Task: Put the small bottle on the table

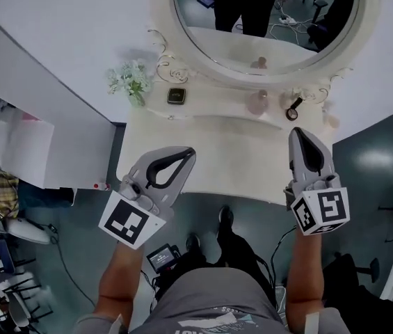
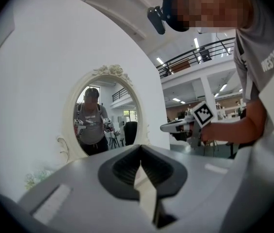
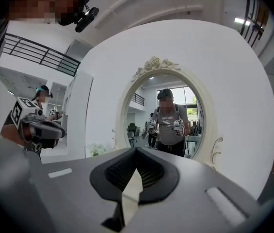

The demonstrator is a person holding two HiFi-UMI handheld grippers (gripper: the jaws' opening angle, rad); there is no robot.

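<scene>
Over the dressing table's (image 1: 203, 152) near edge, holding left gripper (image 1: 184, 156) and right gripper (image 1: 300, 135) with jaws pressed together and empty, well short of small bottle (image 1: 257, 103) standing under mirror (image 1: 213, 40); advising opening right jaws wide before reaching squarely around its body.

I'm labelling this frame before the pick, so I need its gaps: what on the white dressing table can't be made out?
Small pinkish bottle, head view: small and blurred; cap and label unreadable.
Small dark square object, head view: too small to identify.
Dark round item right of the bottle, head view: too small to name.
White dressing table top, gripper views: hidden behind the grey bodies of the left gripper and right gripper; bottle unseen.
</scene>
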